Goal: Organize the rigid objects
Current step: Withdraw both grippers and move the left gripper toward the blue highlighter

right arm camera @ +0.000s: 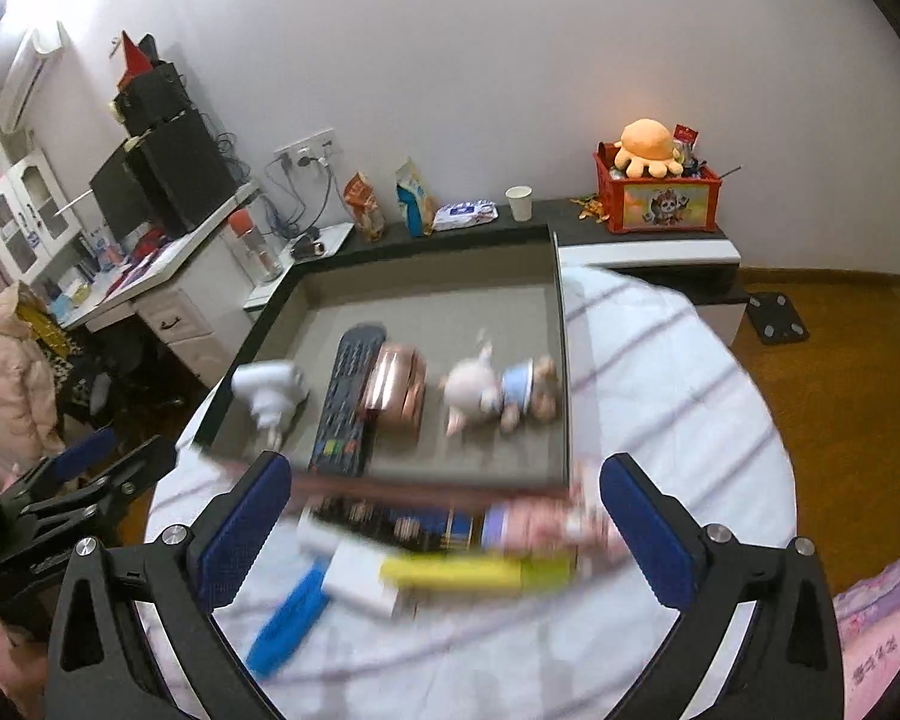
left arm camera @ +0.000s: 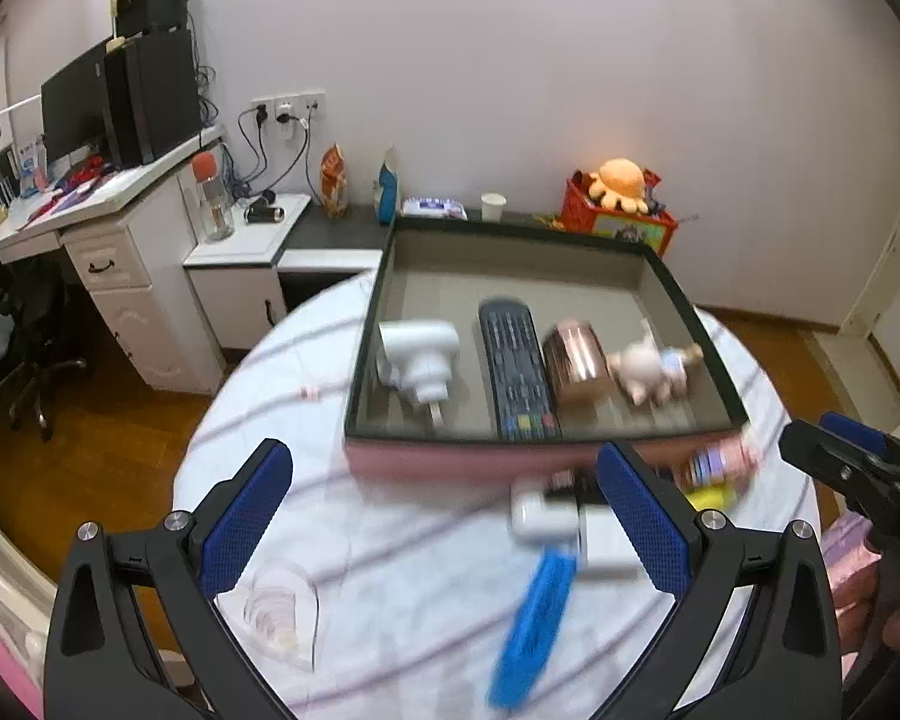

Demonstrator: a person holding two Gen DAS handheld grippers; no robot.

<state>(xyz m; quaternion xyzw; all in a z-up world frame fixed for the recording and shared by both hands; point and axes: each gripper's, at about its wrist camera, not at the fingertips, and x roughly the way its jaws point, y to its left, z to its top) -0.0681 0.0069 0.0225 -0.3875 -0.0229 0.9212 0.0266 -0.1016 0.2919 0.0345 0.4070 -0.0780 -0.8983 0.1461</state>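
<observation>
Both tools hang above the round table with the striped cloth (left arm camera: pixel 390 570), and both are empty: the left gripper (left arm camera: pixel 450 516) has its blue pads spread wide with nothing between them, and the right gripper (right arm camera: pixel 444 531) is spread just as wide, which suggests a pause between picks. The shallow box (left arm camera: pixel 660 267) sits at twelve o'clock from each gripper, its near wall facing them so things can be dropped in from the front. Five things already lie side by side along its near edge, probably lined up to save room: one white plug adapter (left arm camera: pixel 420 360), one black remote control (left arm camera: pixel 516 375), one copper-coloured tin (left arm camera: pixel 576 360), one pale pig figure (left arm camera: pixel 642 369) and one small figure in blue (right arm camera: pixel 525 393) touching it. Still out on the cloth, just before the box, lies a loose cluster, blurred by motion: one blue bar-shaped thing (right arm camera: pixel 291 618) at seven o'clock from the right gripper, one white block (right arm camera: pixel 360 582), one yellow stick-like thing (right arm camera: pixel 474 573), one dark flat box (right arm camera: pixel 390 519) and one pink packet (right arm camera: pixel 540 525). A clear heart-shaped dish (left arm camera: pixel 282 612) lies apart at seven o'clock in the left wrist view.
</observation>
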